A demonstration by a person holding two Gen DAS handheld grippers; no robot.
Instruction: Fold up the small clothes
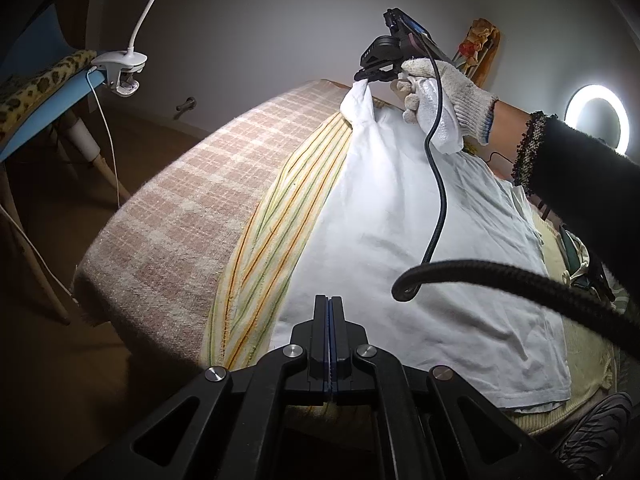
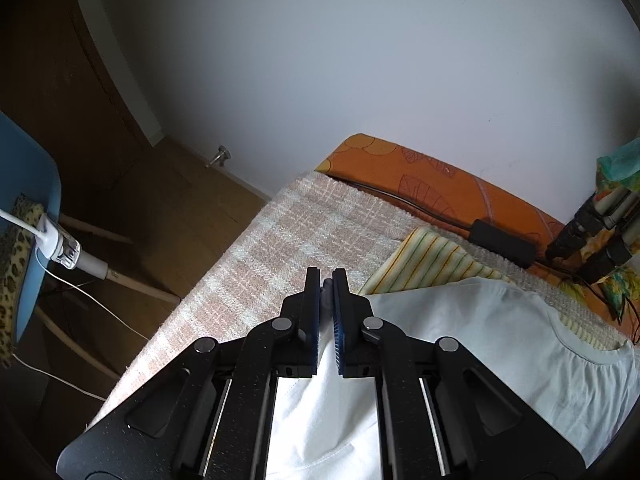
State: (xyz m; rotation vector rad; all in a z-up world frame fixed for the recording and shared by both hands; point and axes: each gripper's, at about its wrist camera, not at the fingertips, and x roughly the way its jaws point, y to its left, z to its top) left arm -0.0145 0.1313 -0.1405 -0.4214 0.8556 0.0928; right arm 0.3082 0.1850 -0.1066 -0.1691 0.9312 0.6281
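Note:
A white T-shirt (image 1: pixel 420 240) lies spread on a yellow striped towel (image 1: pixel 276 232) over a pink plaid blanket. My right gripper (image 1: pixel 370 76), held in a gloved hand, is shut on the shirt's far left corner and lifts it off the towel. In the right wrist view the right gripper (image 2: pixel 327 280) pinches white cloth between its pads, and the shirt (image 2: pixel 500 344) hangs below and to the right. My left gripper (image 1: pixel 330 304) is shut at the shirt's near edge; whether cloth is between its pads cannot be told.
A pink plaid blanket (image 1: pixel 180 220) covers the bed. A blue chair (image 1: pixel 44 120) with a clip lamp (image 1: pixel 124 72) stands to the left. A ring light (image 1: pixel 596 120) glows at right. A black power brick (image 2: pixel 504 244) and tripod legs (image 2: pixel 592 240) lie beyond the shirt.

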